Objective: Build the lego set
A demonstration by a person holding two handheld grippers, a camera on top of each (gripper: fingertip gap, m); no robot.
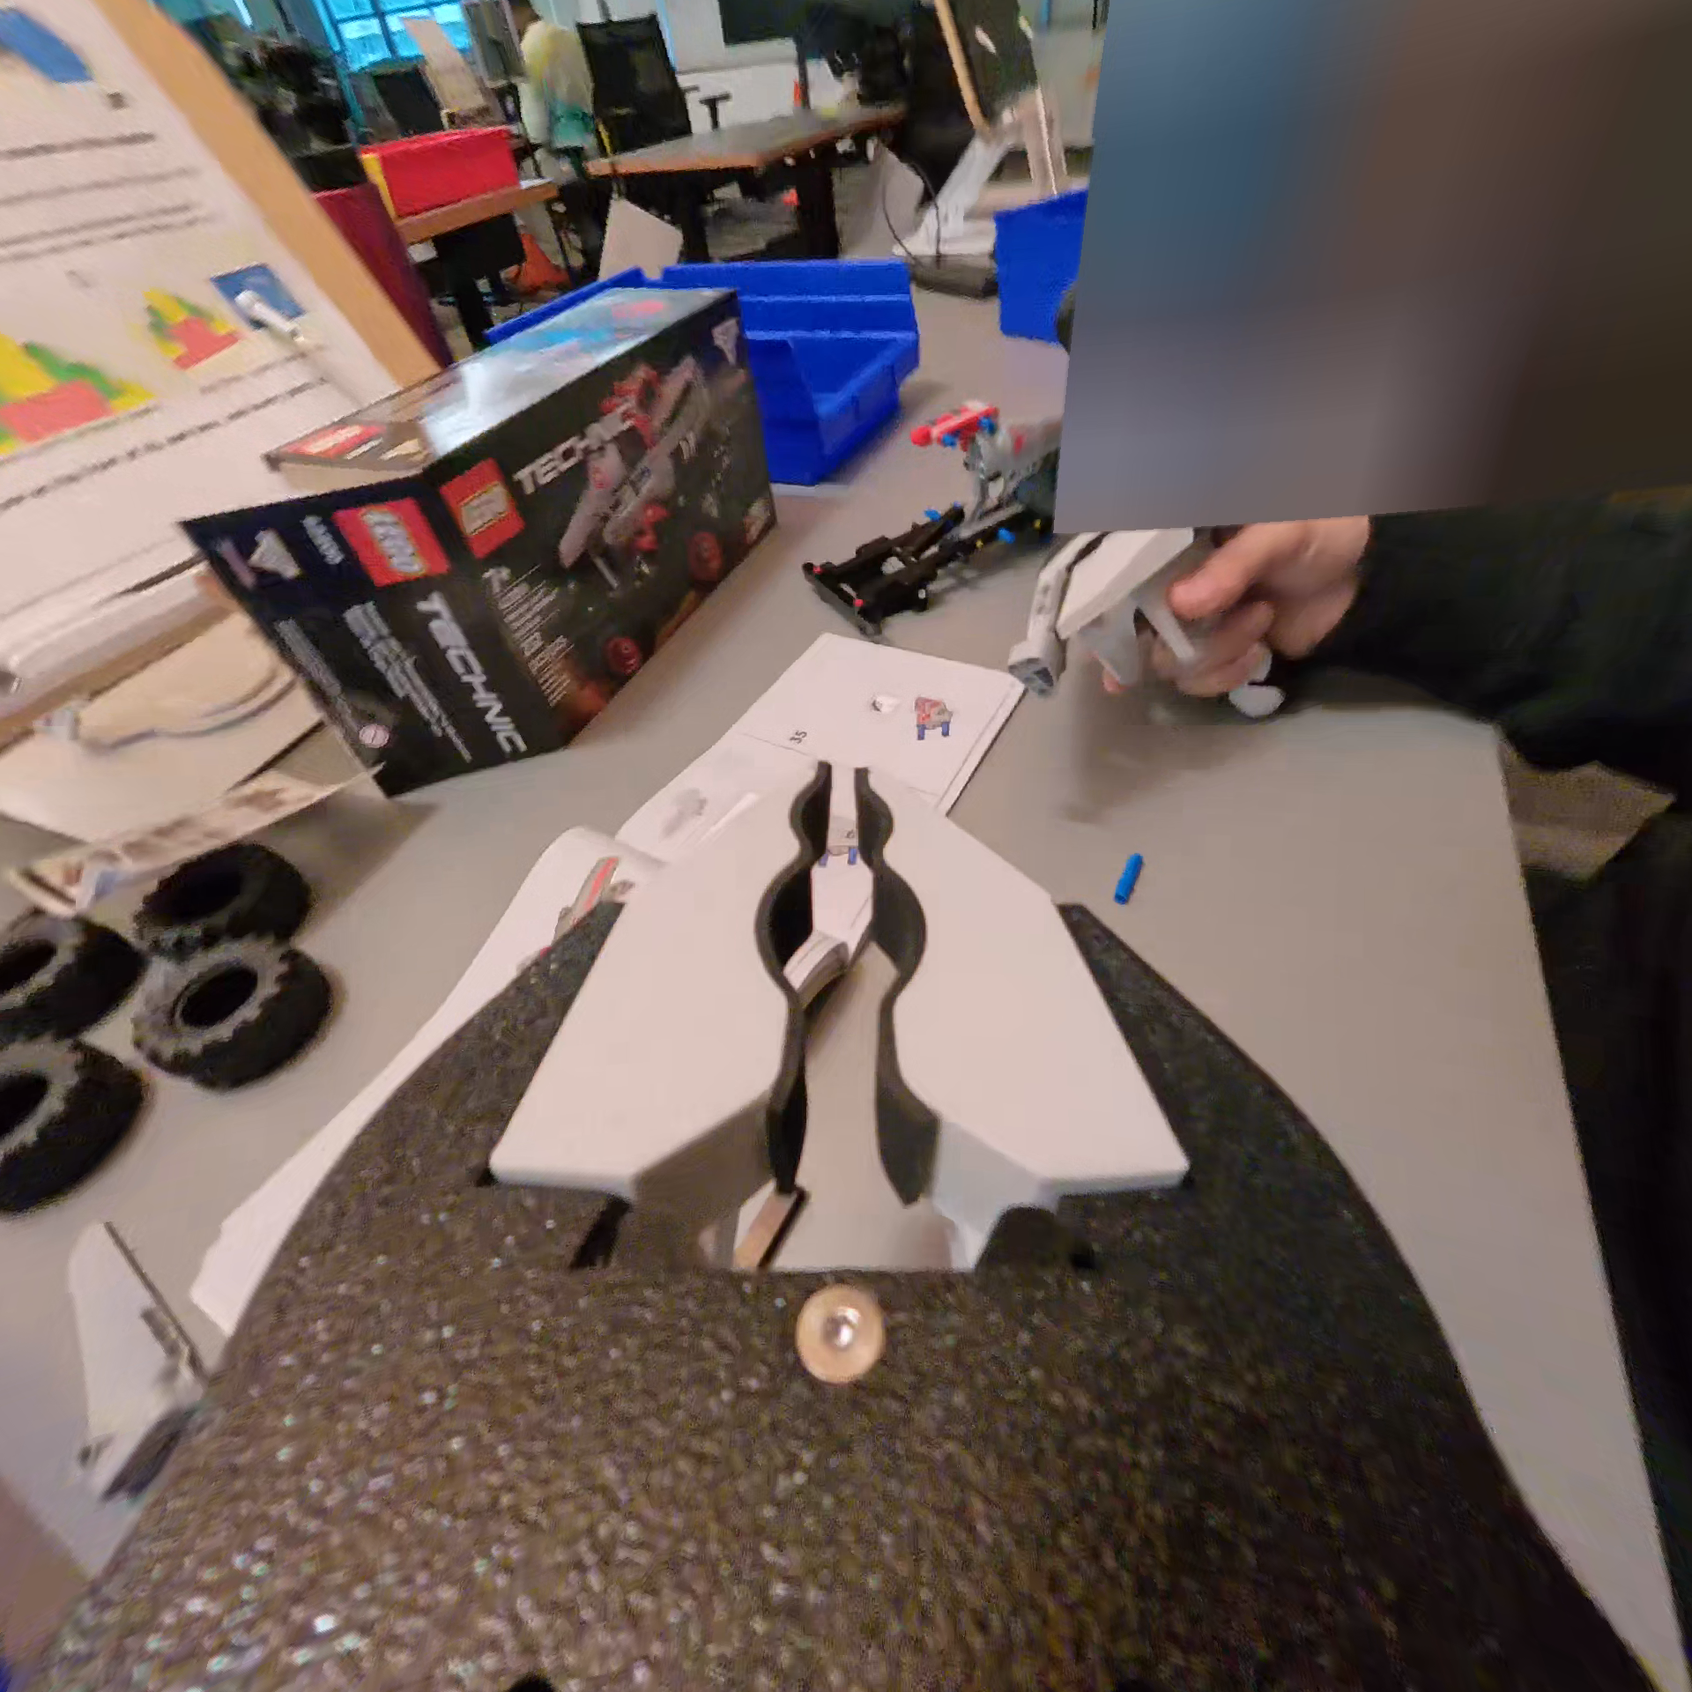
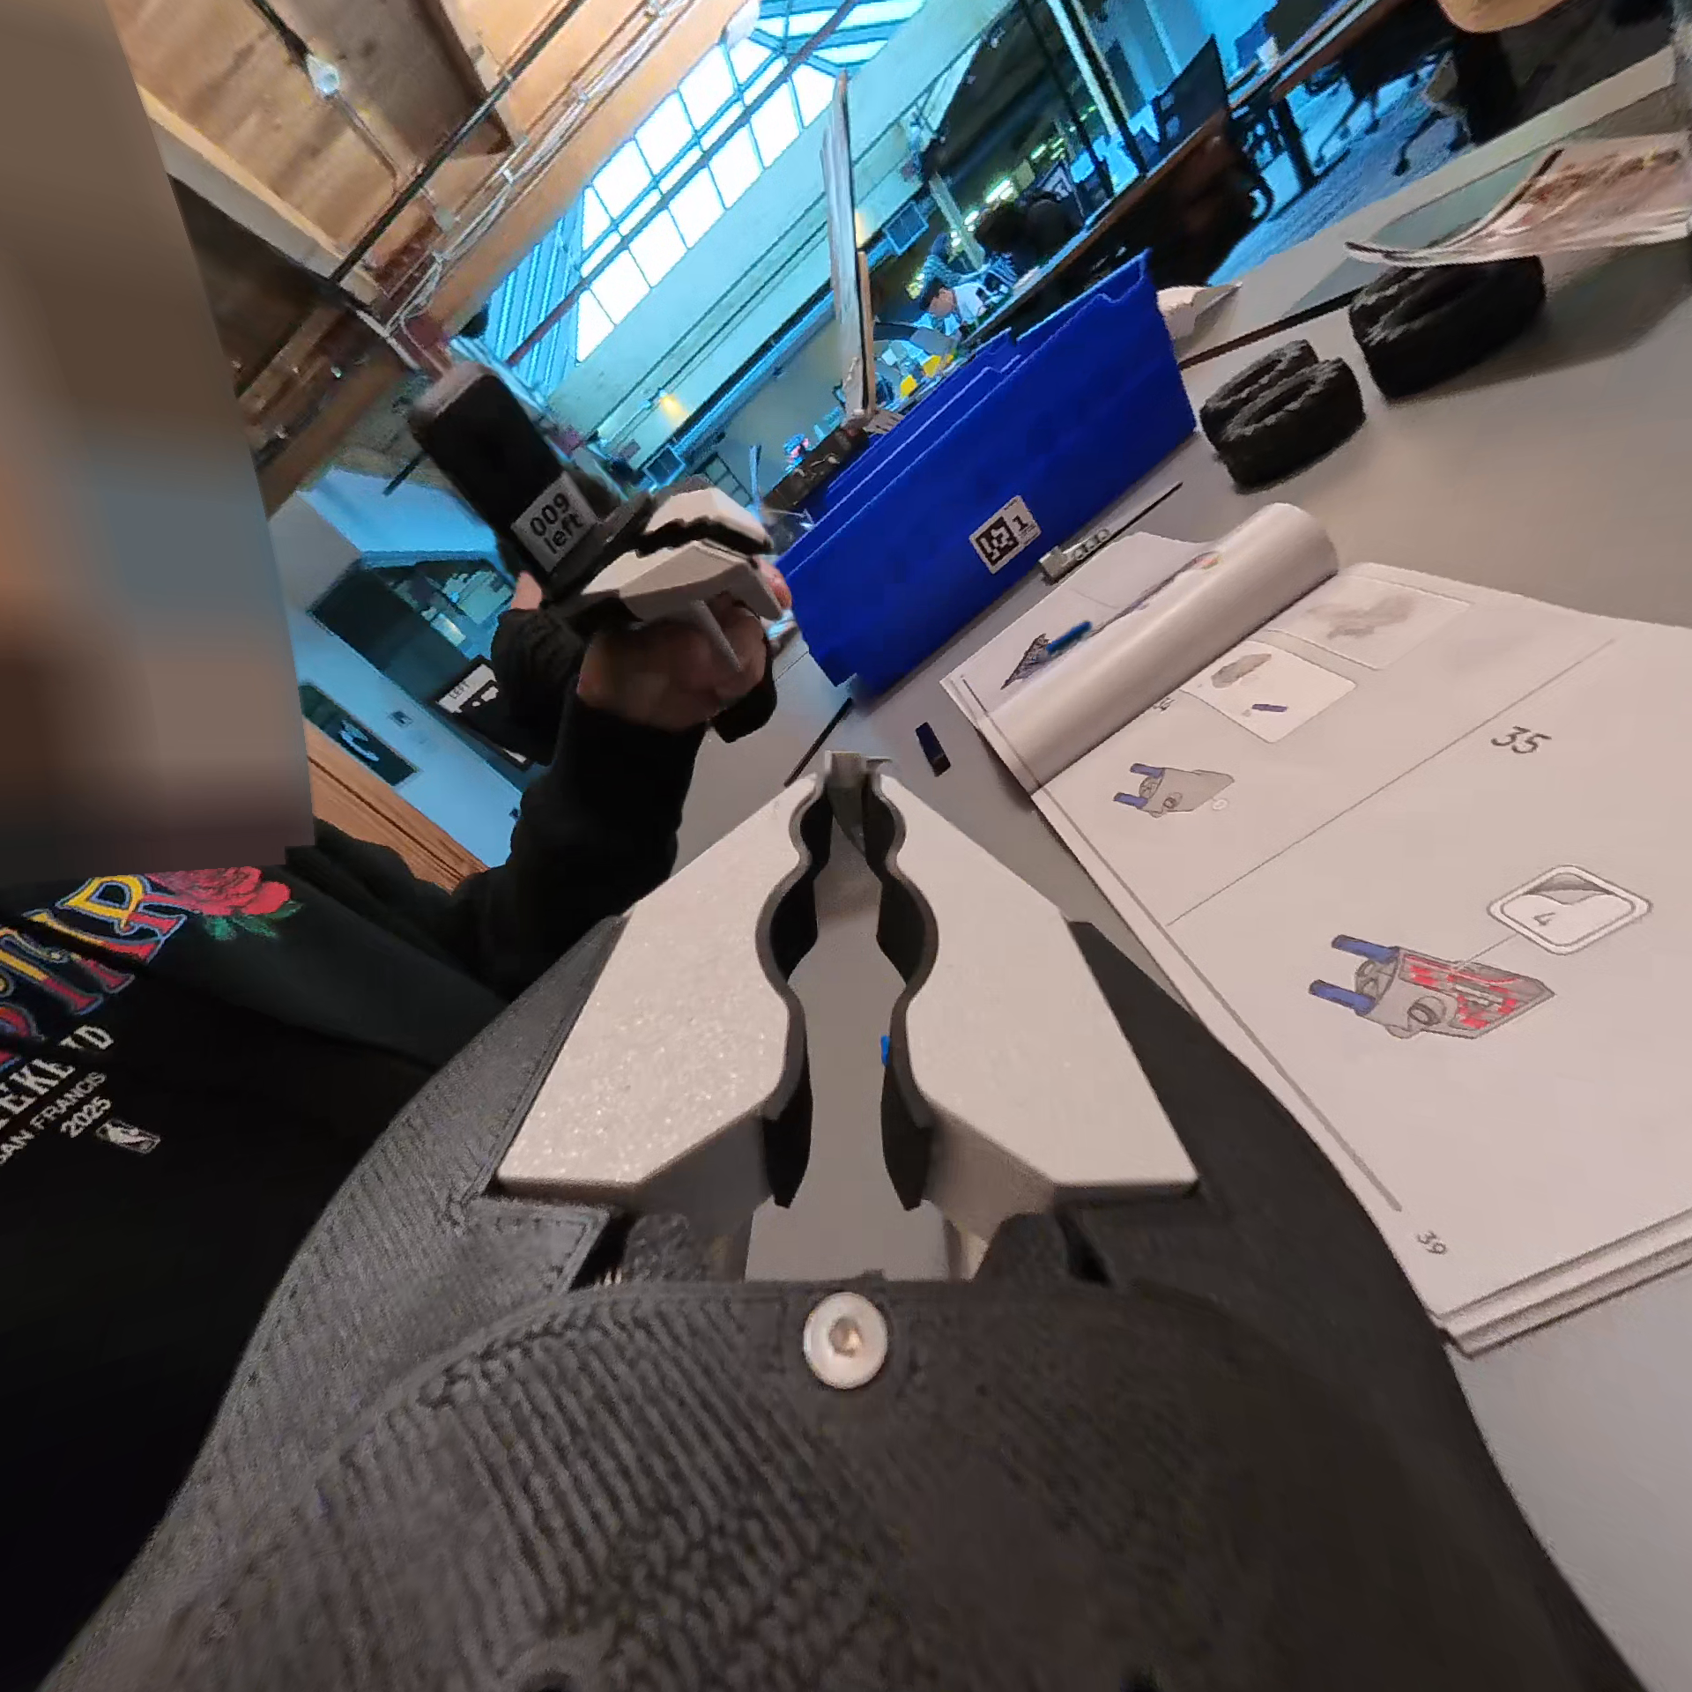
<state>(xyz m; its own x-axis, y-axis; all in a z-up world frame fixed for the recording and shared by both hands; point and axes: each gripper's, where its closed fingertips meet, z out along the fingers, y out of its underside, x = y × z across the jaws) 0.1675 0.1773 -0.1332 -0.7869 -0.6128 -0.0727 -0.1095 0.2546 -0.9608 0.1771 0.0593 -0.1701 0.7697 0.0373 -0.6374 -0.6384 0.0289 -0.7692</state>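
Note:
My left gripper hovers over the open instruction booklet, its jaws almost closed, with nothing seen between the tips. My right gripper is shut on a small light grey Lego piece that sticks out at the tips. It also shows in the left wrist view, held by a hand low over the table. A loose blue pin lies on the grey table near the booklet, and also shows in the right wrist view. A partly built black frame and a red, white and blue part lie farther back.
The black Lego box stands at the left behind the booklet. Several black tyres lie at the left, also seen in the right wrist view. Blue bins stand at the back. A poster board leans at the far left. The table edge runs along the right. The grippers' ends are close to 12 cm from one another. Measured from the fingertips, the loose blue pin is 10 cm or so from the right gripper and 15 cm from the left.

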